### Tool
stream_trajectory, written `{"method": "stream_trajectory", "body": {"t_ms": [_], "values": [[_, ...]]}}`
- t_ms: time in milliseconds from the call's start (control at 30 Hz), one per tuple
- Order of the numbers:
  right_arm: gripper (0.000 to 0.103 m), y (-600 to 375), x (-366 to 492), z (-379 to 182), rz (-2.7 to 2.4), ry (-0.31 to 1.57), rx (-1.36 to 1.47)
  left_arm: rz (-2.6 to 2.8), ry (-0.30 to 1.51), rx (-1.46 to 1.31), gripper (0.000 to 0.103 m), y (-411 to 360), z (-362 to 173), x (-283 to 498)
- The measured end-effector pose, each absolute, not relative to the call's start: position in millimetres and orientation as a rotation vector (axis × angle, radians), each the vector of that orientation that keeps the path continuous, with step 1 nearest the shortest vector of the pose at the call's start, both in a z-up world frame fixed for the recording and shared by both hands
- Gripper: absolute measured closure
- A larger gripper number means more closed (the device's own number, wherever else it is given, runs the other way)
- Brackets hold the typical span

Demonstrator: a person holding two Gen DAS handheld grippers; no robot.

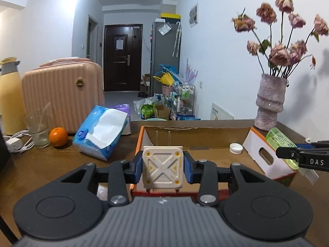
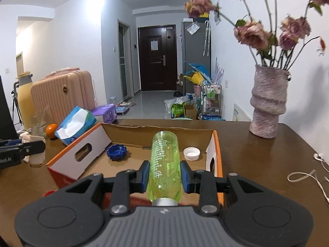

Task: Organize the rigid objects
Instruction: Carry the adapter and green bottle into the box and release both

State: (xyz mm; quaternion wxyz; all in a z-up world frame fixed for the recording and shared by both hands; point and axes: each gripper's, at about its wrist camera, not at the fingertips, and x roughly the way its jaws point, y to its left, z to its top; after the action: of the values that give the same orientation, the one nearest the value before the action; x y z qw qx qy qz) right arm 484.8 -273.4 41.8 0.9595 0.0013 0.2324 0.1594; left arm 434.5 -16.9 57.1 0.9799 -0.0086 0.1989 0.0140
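My left gripper point(image 1: 162, 167) is shut on a cream square plug adapter point(image 1: 162, 165) with yellow dots, its metal prongs pointing down, held over the near edge of an open cardboard box point(image 1: 197, 130). My right gripper point(image 2: 165, 175) is shut on a clear green bottle point(image 2: 164, 164), silver cap toward the camera, above the same cardboard box point(image 2: 160, 128). On the box floor lie a white cap point(image 2: 191, 153) and a blue cap point(image 2: 115, 152). The white cap point(image 1: 236, 148) also shows in the left wrist view. The green bottle point(image 1: 281, 144) and the right gripper's fingers point(image 1: 296, 153) appear at that view's right edge.
A vase of dried pink flowers point(image 2: 267, 107) stands at the table's back right. Left of the box sit a blue tissue pack point(image 1: 102, 131), an orange point(image 1: 58, 136), a glass point(image 1: 38, 130), a yellow flask point(image 1: 9, 94) and a pink suitcase point(image 1: 61, 96). White cables point(image 2: 308, 175) lie at the right.
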Motion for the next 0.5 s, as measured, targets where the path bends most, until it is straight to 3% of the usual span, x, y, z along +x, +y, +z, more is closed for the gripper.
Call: {"method": "stream_trajectory", "body": {"t_ms": [500], "values": [[0.073, -231, 595, 14, 0.3, 0.639, -0.25, -0.032, 0.601, 0.123, 0.064, -22, 29, 542]]}}
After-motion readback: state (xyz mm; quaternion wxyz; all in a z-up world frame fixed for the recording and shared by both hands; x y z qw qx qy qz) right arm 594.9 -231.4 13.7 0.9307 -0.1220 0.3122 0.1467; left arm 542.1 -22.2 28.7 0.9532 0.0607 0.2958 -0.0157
